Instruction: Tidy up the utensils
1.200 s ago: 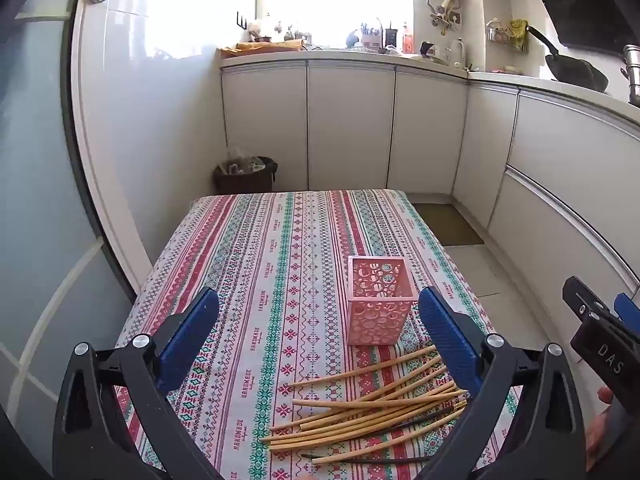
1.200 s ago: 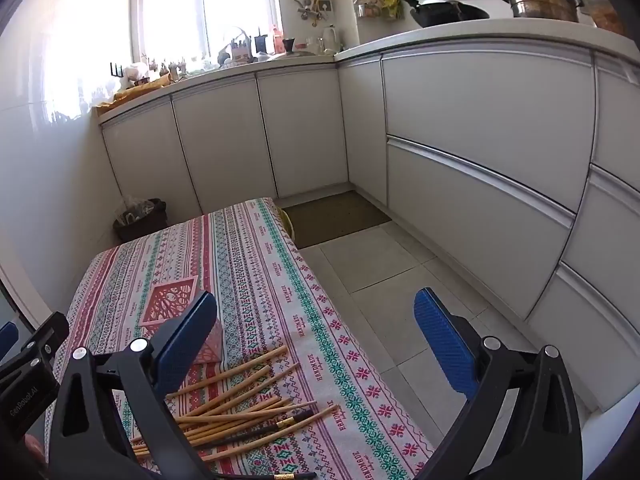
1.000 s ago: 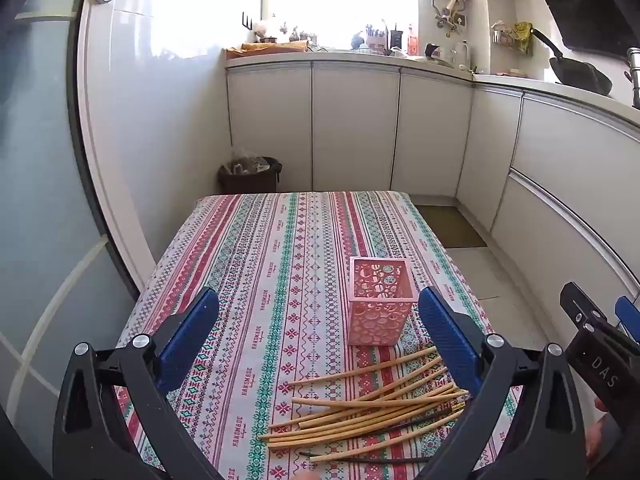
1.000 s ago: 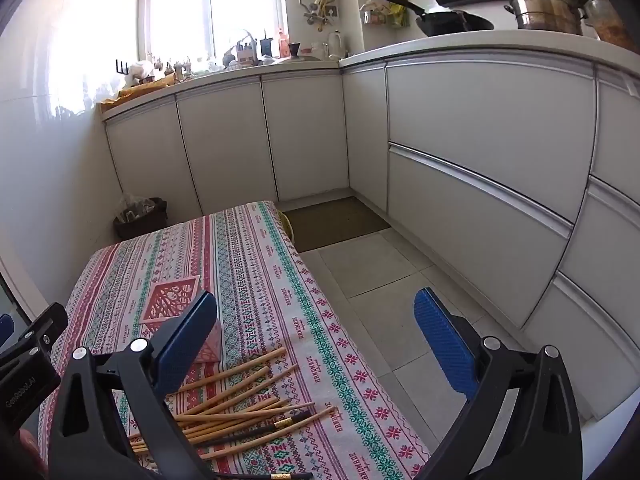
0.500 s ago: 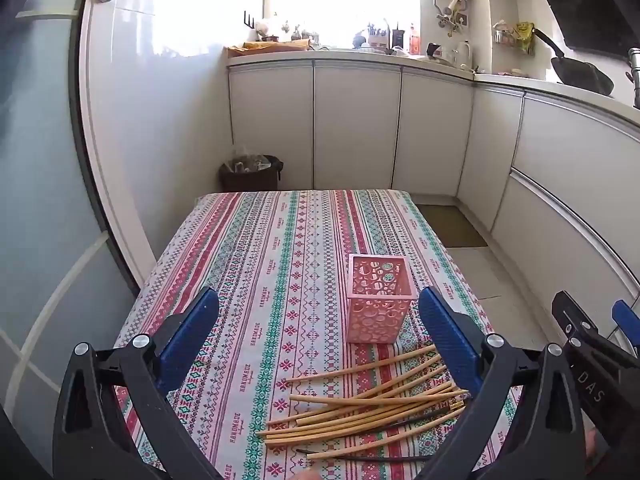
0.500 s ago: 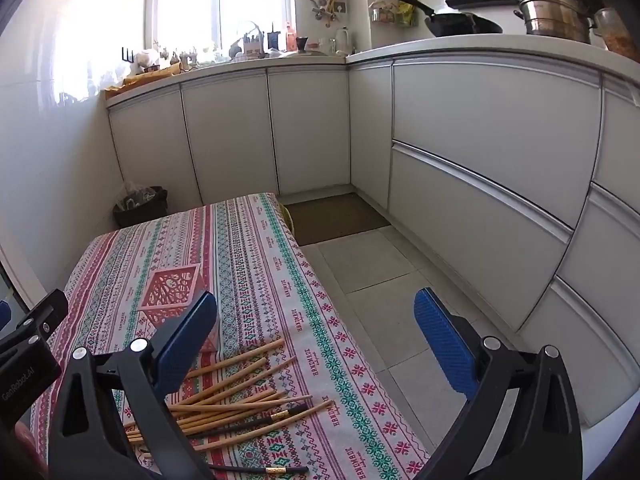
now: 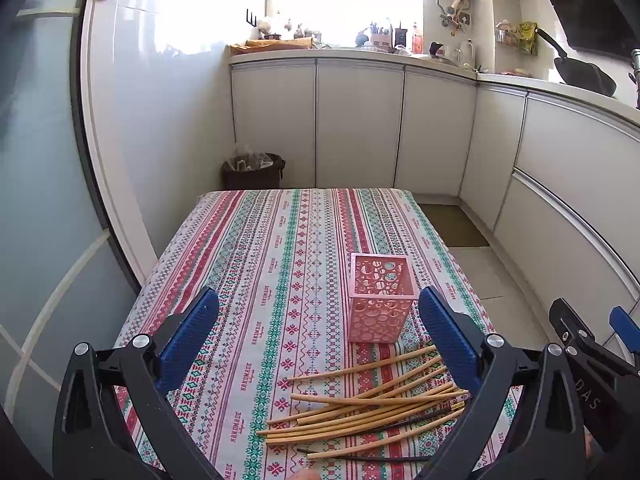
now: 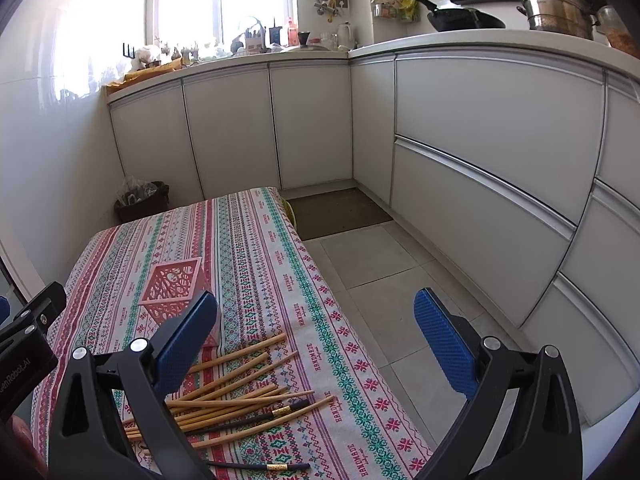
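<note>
While both the left gripper (image 7: pixel 318 338) and the right gripper (image 8: pixel 316 338) hang wide open and empty, nothing looks sorted yet: every chopstick (image 7: pixel 372 408) lies loose on the tablecloth (image 7: pixel 256 248) just before the empty pink holder (image 7: pixel 378 298). Only the right view shows the floor (image 8: pixel 372 264) beside the table.

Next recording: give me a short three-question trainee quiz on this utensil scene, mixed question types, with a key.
1. True or false: the pink holder already has chopsticks in it.
2. Multiple choice: the wooden chopsticks lie A) inside the holder, B) loose on the tablecloth nearer the camera than the holder, C) on the floor.
3. Fill in: the left gripper and right gripper both have jaws that are ____ and hold nothing.

Key: 1 false; 2 B; 3 open.
</note>
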The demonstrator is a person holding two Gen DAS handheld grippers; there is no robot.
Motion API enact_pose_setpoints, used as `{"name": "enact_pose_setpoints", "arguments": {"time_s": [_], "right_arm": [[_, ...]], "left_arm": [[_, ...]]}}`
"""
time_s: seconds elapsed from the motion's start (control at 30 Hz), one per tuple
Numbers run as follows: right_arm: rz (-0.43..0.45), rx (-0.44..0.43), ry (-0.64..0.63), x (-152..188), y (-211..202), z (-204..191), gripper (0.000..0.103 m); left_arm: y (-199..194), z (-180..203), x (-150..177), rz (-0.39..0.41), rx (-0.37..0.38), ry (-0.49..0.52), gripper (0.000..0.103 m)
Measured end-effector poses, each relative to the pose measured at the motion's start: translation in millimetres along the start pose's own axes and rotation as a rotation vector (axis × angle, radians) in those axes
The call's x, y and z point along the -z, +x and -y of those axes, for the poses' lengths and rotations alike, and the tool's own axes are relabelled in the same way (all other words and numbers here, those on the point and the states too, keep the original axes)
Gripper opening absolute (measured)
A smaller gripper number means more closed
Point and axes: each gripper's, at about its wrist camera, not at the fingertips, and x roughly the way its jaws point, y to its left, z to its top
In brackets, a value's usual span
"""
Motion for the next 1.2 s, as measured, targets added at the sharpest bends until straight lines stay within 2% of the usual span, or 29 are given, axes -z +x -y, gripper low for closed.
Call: {"name": "enact_pose_setpoints", "arguments": {"time_s": [1.2], "right_arm": [[-0.008, 0.000, 0.002, 1.0, 2.2, 1.3, 0.096]], "left_arm": [[4.3, 1.3, 1.2, -0.024, 0.000, 0.002, 0.096]]}}
